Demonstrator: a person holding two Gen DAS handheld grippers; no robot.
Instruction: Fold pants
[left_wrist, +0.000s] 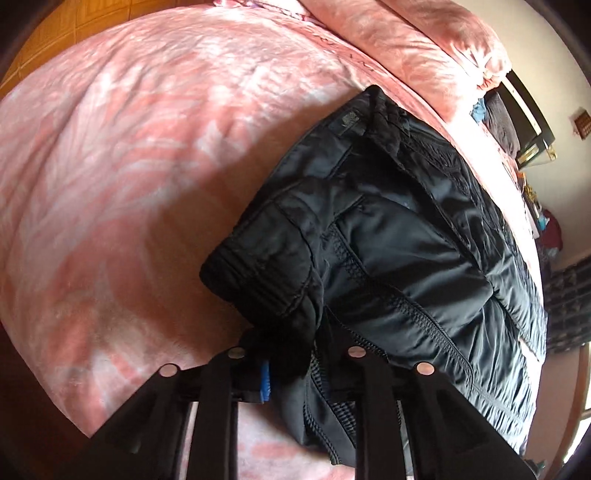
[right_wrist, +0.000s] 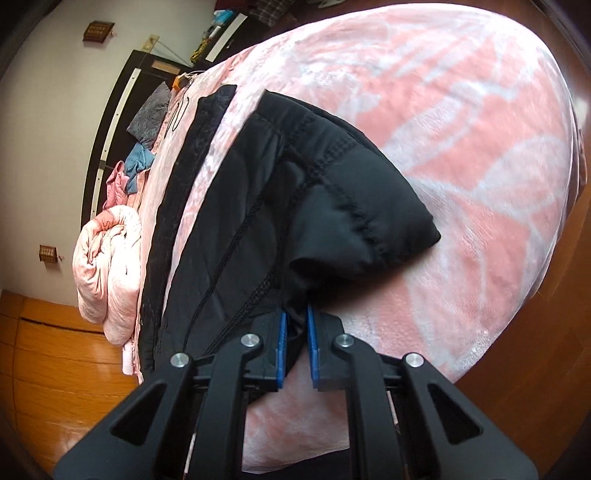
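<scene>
Black padded pants (left_wrist: 388, 240) lie on a bed under a pink and white blanket (left_wrist: 129, 166). In the left wrist view, a cuffed end is doubled over near my left gripper (left_wrist: 295, 369), which is shut on a bunch of the black fabric. One blue pad (left_wrist: 265, 384) shows; the other is hidden by cloth. In the right wrist view, the pants (right_wrist: 295, 184) stretch away along the blanket (right_wrist: 461, 147), one end lifted and folded. My right gripper (right_wrist: 295, 332) is shut on that fabric, pinched between its two blue pads (right_wrist: 281, 347).
A rolled pink quilt (right_wrist: 107, 266) lies at the bed's far side, seen also as the quilt (left_wrist: 424, 37) in the left wrist view. Loose grey and blue clothes (right_wrist: 147, 118) sit by a dark headboard (right_wrist: 110, 129). Wooden floor (right_wrist: 55, 369) surrounds the bed.
</scene>
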